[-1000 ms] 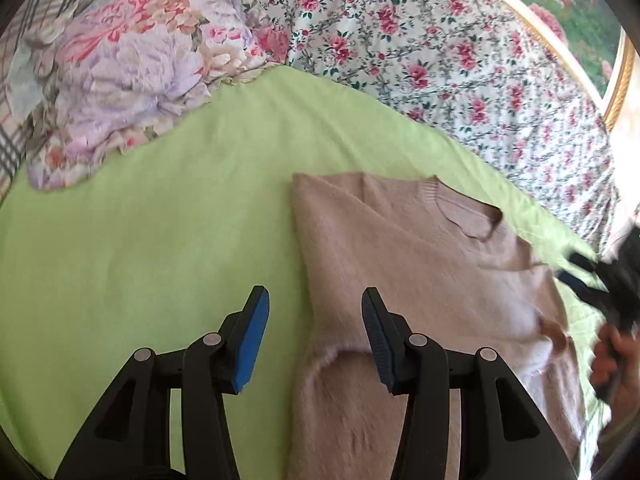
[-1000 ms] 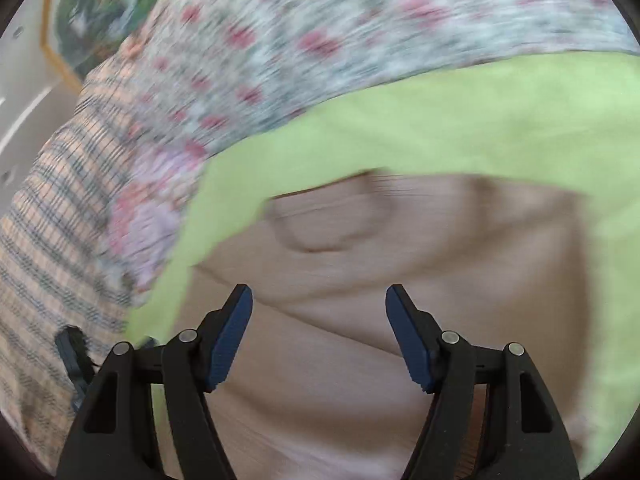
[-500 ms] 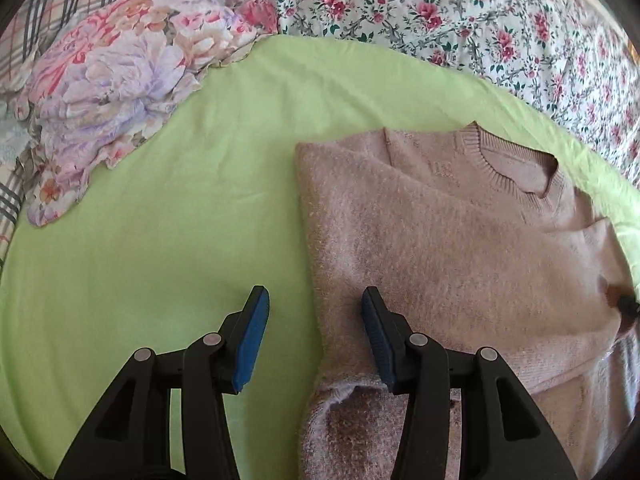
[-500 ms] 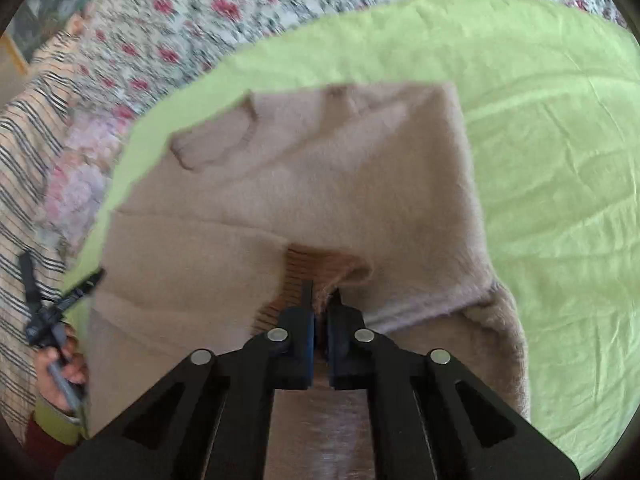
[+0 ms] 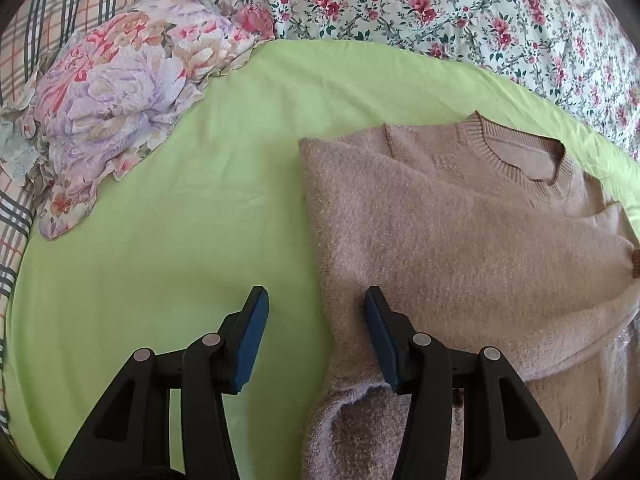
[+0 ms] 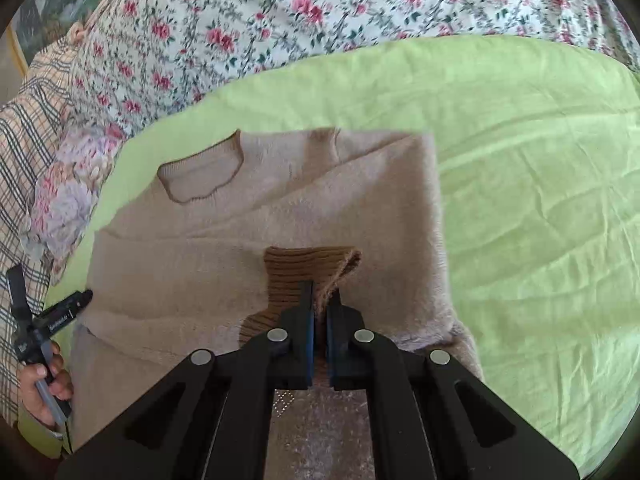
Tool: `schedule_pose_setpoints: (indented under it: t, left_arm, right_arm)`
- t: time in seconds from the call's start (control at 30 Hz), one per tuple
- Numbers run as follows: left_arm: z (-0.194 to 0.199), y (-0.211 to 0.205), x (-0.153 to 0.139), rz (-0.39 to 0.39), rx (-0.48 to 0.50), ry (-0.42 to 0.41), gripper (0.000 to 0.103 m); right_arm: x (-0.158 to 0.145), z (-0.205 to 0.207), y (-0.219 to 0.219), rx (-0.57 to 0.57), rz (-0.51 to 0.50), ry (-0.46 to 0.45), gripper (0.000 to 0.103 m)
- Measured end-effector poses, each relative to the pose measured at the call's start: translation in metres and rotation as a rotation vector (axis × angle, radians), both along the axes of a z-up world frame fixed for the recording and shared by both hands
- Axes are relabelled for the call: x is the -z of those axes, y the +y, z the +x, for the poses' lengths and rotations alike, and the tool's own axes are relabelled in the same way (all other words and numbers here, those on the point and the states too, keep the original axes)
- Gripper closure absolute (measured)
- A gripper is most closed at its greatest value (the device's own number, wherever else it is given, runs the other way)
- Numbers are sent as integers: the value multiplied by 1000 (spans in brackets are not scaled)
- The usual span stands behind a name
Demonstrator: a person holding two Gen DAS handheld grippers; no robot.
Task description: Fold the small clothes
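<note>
A fuzzy beige sweater lies on a green sheet, neck hole away from me, with a sleeve folded across its body. It also shows in the right wrist view. My left gripper is open, hovering over the sweater's left edge near the lower fold. My right gripper is shut on the brown ribbed sleeve cuff and holds it over the middle of the sweater. The left gripper shows at the left edge of the right wrist view, in a hand.
A crumpled floral garment lies at the sheet's far left. A rose-print bedspread lies beyond the sheet and a plaid cloth at the left. Bare green sheet lies right of the sweater.
My right gripper has shut on the sleeve cuff and carried it over the sweater's body. My left gripper has stayed open and moved slightly closer to the sweater.
</note>
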State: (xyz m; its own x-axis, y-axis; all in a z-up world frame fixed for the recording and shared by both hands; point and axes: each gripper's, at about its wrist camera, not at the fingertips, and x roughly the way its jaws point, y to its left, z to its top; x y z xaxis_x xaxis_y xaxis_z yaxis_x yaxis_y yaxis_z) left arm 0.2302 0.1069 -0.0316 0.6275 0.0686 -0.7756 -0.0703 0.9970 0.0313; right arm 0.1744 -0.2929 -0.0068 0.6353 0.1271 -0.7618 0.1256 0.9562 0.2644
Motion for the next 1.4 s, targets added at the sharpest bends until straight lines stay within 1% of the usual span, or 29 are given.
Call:
schedule_pose_setpoints:
  t: [0.07,0.1,0.13,0.17,0.2,0.23,0.27,0.3,0.33,0.37,0.4,0.43,0.47,0.5,0.53,0.57,0.6,0.67,0.7,0.77,0.83,1.0,1.07,1.13,1.27,1.4]
  left_arm:
    - [0,-1,1,11,-5,-4,48]
    - [0,0,1,11,-6,-3,48]
    - [0,0,0,9,-7,-1,48]
    - [-2,0,-1,7,-8,1,48]
    - [-4,0,-3,7,-7,1,48]
    - [-6,0,-3,7,-7,0,48]
    - [-9,-1,-4,4,-9,1,49]
    - [-10,-3,-3,3,-10,2,49]
    - [-12,-6,-2,10,-7,6,49]
    - [-13,-8,-1,24,-6,6,49]
    - [-14,-11,0,43,-8,5,48]
    - [-15,-12,0,51,-8,7,48]
    - [-16,-11,-1,45,-8,11,48]
    - [-17,-8,-1,31,-7,15,48]
    - [-19,-6,-2,16,-7,22,47]
    - [-21,-3,-3,3,-7,31,46]
    - [-26,-1,-5,-16,-3,36,46]
    - [-36,1,-10,-36,0,32,46]
    - [-45,1,-13,-53,3,34,46]
    - [-62,-2,-15,-82,21,47,45]
    - [-80,-8,-14,-95,35,56,45]
    - [-131,-20,-9,-146,72,92,45]
    - [-147,-21,-9,-163,80,97,45]
    - [-167,-21,-10,-191,92,98,45]
    - [-199,-16,-8,-259,113,106,44]
    - [-230,-8,0,-325,141,135,43]
  right_arm:
    - [12,9,3,-7,-59,59,97]
    - [15,10,3,7,-62,79,97]
    - [12,7,2,23,-55,69,96]
    - [6,3,1,51,-64,53,92]
    - [-6,-5,4,94,-93,11,92]
    - [-14,-9,6,100,-87,-27,92]
    - [-20,-12,12,79,-60,-66,92]
    - [-23,-11,24,8,-10,-96,92]
    - [-19,-7,33,-42,19,-87,92]
    - [-12,-1,42,-84,30,-50,92]
    - [-5,3,47,-97,21,-16,92]
    - [8,7,51,-95,-9,41,92]
    - [17,9,51,-81,-40,84,92]
    - [26,6,46,-64,-52,111,92]
    - [26,1,40,-52,-20,97,92]
    - [22,-7,33,-25,18,82,92]
    - [18,-15,28,-4,36,71,92]
    - [-1,-37,21,18,45,19,91]
    - [-5,-46,19,23,55,0,90]
    - [-16,-71,15,33,95,-35,83]
    - [-22,-88,13,44,106,-50,80]
    - [-22,-132,8,71,164,-77,77]
    - [-22,-146,9,75,172,-84,70]
    - [-23,-157,11,71,180,-94,66]
    - [-24,-182,15,47,189,-110,62]
    - [-24,-204,18,18,194,-126,59]
